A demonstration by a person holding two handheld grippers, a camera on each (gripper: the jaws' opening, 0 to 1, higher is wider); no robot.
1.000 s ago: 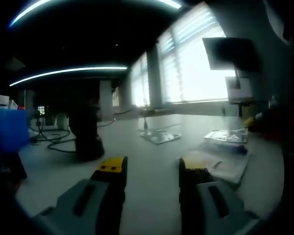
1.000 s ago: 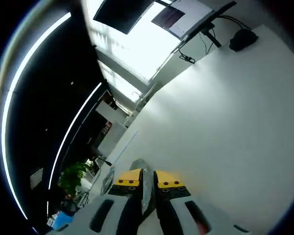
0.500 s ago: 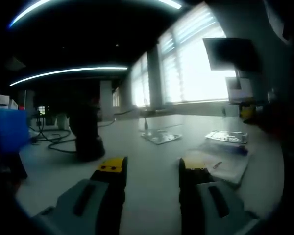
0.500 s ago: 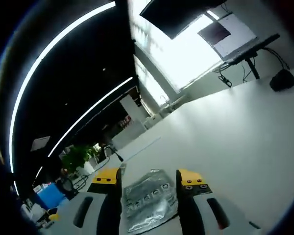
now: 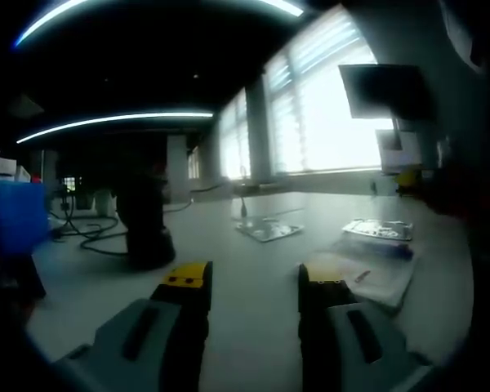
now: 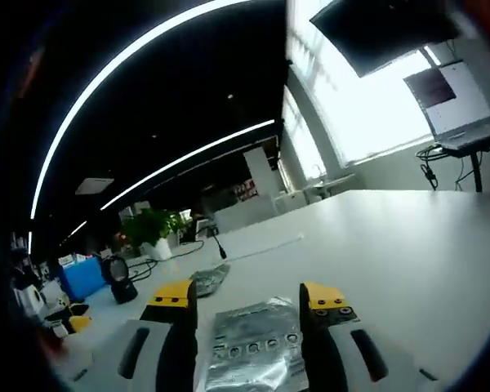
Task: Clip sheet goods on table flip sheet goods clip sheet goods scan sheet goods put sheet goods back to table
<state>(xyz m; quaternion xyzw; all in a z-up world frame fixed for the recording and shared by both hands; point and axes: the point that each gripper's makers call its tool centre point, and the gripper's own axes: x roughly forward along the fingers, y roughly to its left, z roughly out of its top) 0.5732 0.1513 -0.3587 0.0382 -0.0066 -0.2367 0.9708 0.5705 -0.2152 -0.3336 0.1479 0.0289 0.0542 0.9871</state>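
Two foil sheets (image 5: 377, 229) (image 5: 267, 229) lie beyond the open left gripper (image 5: 249, 286).

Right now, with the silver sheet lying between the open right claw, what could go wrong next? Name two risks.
1. The right claw stands open around the silver sheet, which lies flat on the white table; closing may slide or crumple it rather than grip it.
2. Other sheets lie nearby beside the open left claw; the wrong one might get picked.
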